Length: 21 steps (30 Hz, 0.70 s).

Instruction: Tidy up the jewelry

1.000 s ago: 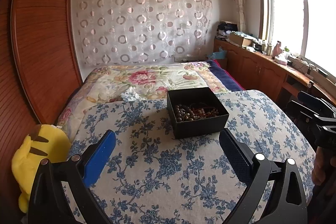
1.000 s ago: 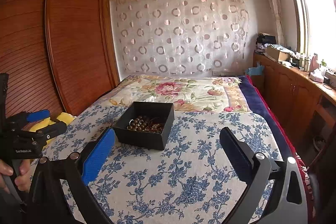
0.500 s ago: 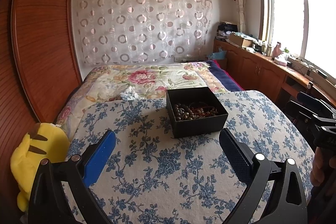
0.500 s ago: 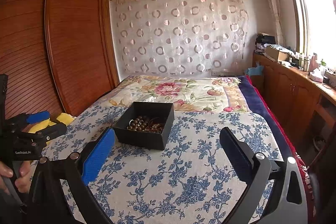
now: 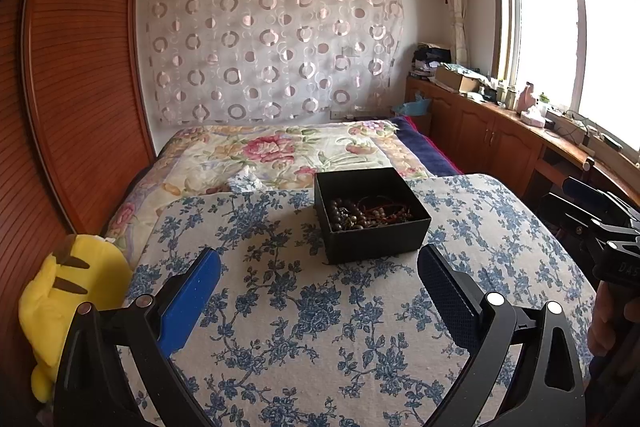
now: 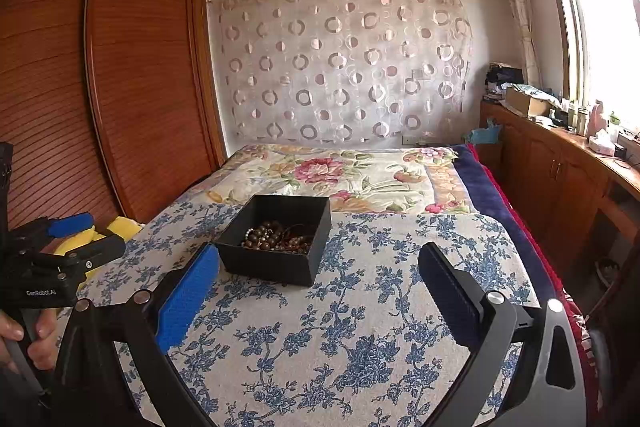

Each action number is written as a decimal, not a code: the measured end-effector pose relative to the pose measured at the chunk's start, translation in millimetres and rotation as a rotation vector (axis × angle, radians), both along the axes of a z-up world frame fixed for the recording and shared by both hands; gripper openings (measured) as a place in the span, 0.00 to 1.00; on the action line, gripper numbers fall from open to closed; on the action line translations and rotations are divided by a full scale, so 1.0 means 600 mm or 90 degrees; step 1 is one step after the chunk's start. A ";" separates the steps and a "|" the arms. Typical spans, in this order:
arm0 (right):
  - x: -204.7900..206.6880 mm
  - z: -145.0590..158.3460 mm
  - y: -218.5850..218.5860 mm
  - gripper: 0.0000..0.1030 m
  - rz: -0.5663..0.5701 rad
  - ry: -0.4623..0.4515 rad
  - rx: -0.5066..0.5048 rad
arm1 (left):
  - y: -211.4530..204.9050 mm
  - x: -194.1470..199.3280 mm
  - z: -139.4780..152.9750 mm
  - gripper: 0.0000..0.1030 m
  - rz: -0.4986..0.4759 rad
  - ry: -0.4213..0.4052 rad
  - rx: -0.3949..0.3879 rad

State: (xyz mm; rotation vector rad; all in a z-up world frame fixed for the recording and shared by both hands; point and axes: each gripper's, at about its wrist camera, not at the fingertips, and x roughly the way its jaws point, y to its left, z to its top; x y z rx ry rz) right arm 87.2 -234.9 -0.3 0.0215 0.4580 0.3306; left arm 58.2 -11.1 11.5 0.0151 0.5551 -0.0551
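Tangled beads [image 5: 366,215], individual pieces indistinguishable

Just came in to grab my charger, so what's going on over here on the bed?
A person holds a hand-held gripper in each hand above a blue-flowered cloth spread on the bed. The left hand-held gripper and the right hand-held gripper are both open and empty, pointed at a black box of tangled beaded jewelry. Nothing has been picked out yet.
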 end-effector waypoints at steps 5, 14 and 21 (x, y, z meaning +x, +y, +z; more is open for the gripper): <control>0.000 0.000 -0.001 0.98 0.000 0.000 0.000 | -0.001 -0.001 0.001 0.92 0.000 -0.001 0.000; 0.000 -0.001 -0.002 0.98 0.000 0.000 0.001 | -0.005 -0.001 0.003 0.92 0.000 -0.003 0.000; -0.001 -0.002 -0.002 0.98 -0.001 -0.001 0.000 | -0.006 -0.002 0.004 0.92 0.001 -0.004 0.000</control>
